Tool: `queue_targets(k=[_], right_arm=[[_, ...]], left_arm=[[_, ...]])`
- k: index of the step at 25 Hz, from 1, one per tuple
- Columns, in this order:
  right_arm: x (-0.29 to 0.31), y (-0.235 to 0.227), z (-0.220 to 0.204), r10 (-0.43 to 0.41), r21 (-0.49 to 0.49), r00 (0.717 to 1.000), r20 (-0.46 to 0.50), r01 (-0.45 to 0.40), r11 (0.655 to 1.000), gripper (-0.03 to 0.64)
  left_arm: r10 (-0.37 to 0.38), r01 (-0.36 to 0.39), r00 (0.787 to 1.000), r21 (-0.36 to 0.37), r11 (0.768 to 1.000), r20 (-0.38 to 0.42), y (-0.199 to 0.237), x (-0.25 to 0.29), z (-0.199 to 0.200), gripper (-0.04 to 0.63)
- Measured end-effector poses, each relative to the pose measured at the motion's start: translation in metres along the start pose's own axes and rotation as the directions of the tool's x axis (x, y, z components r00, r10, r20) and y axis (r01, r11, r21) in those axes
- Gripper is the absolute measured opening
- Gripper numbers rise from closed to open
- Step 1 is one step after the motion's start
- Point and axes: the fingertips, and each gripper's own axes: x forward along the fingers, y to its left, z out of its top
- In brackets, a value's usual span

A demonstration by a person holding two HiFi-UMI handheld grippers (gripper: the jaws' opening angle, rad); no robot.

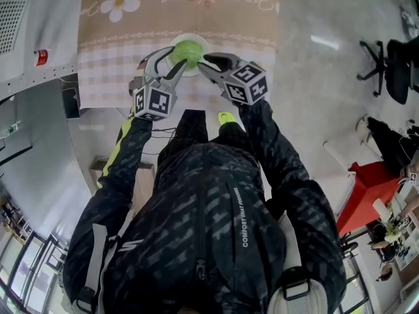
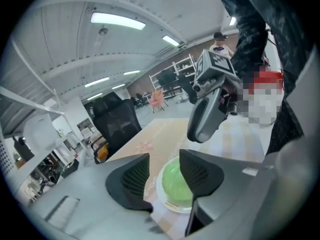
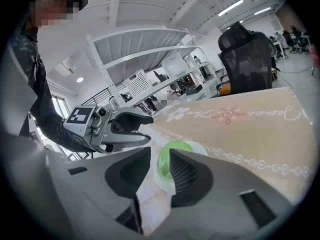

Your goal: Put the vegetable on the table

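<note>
The vegetable, a round, glossy, pale green ball, sits on a white plate on the table, so the placing looks done. The left gripper and right gripper hover above it, jaws partly apart and empty; only backing off seems left

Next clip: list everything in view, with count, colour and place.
vegetable: one, green, on the plate
plate: one, white, on the tablecloth near its front edge
tablecloth: one, beige with flower print, over the table
chair: one, black, at the table's far side
red surface: one, red, lower right of the head view
left gripper: one, grey, jaws apart and empty, by the vegetable
right gripper: one, grey, jaws apart and empty, opposite
jacket: one, black, on the person
</note>
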Motion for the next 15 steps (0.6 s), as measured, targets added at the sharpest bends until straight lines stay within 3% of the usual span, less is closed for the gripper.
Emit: queue_targets(k=[3,7,12,15], right_arm=[[-0.005,0.015,0.005,0.046,-0.018,0.999,-0.002,-0.046,0.999,0.104],[-0.011,0.036,0.011,0.102,-0.015,0.995,0.0,-0.102,0.995,0.043],[-0.023,0.064,0.017,0.168,-0.053,0.986,0.003,-0.168,0.984,0.003],[-0.033,0.077,0.017,0.187,-0.085,0.982,0.0,-0.186,0.979,0.002]], left_arm=[[0.106,-0.103,0.991,-0.048,0.994,0.084,0.013,-0.02,0.018,0.078],[0.177,-0.145,0.975,-0.221,0.964,0.131,0.02,-0.045,0.034,0.0],[0.202,-0.152,0.973,-0.345,0.926,0.113,0.01,-0.069,0.041,-0.003],[0.201,-0.123,0.971,-0.443,0.888,0.133,-0.003,-0.083,0.046,-0.004]])
